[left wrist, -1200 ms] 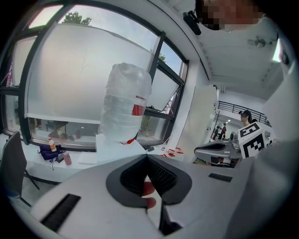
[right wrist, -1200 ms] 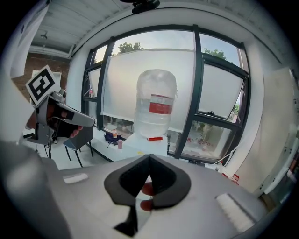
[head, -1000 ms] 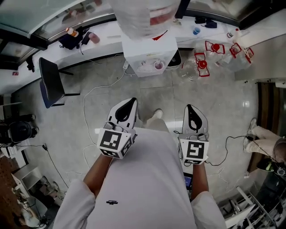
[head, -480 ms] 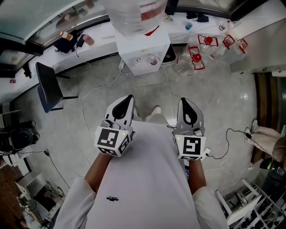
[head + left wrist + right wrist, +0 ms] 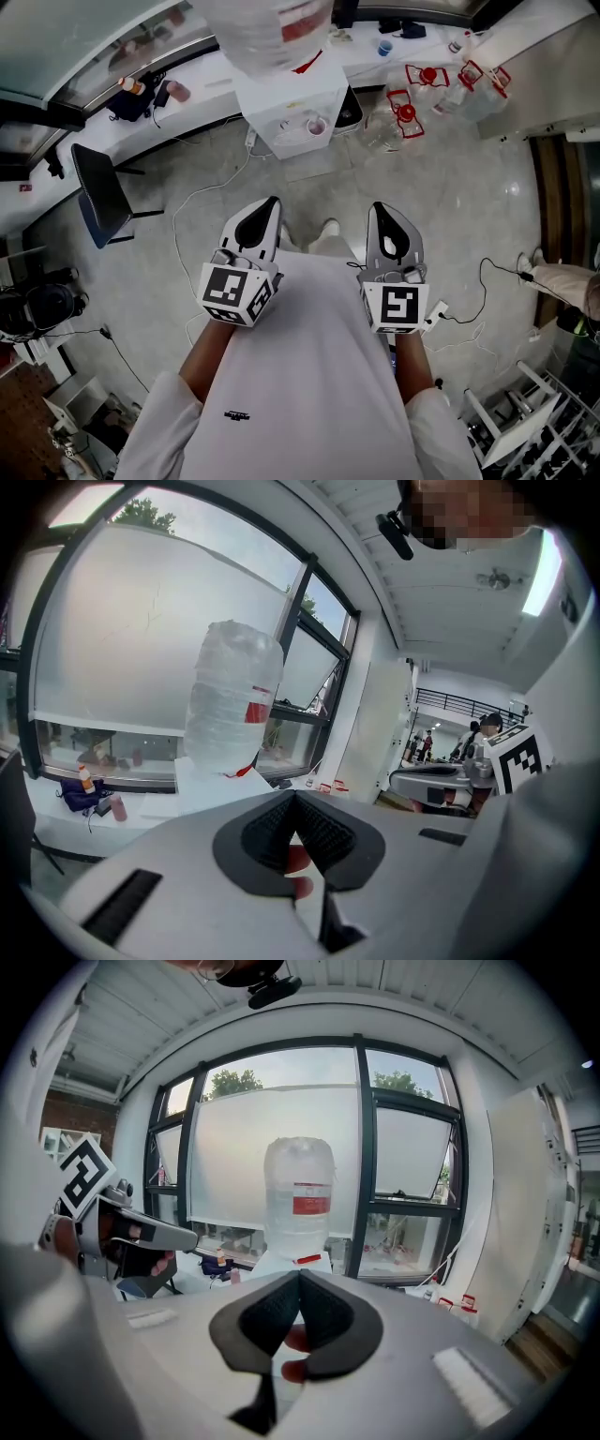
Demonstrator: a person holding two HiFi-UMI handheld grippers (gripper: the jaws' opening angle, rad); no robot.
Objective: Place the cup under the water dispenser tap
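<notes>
A white water dispenser [image 5: 286, 94] with a big clear bottle [image 5: 267, 28] on top stands across the floor ahead of me. A pinkish cup [image 5: 317, 125] sits in its tap recess. My left gripper [image 5: 265, 208] and right gripper [image 5: 386, 214] are held side by side at chest height, pointing toward the dispenser and well short of it. Both are shut with nothing between the pads. In the left gripper view the bottle [image 5: 234, 705] rises above the shut left gripper [image 5: 296, 796]; in the right gripper view the bottle [image 5: 298, 1194] stands over the shut right gripper [image 5: 299, 1274]. Red spots show through each gap.
A dark chair [image 5: 94, 192] stands at the left beside a long white counter [image 5: 216, 70] with small bottles. Several empty jugs with red handles [image 5: 422, 89] lie right of the dispenser. Cables [image 5: 187, 234] trail over the grey floor. Another person's shoe [image 5: 553, 277] is at the right edge.
The dispenser has slid up and left in the head view. The right gripper has come slightly up and inward. Both grippers stay shut and empty.
</notes>
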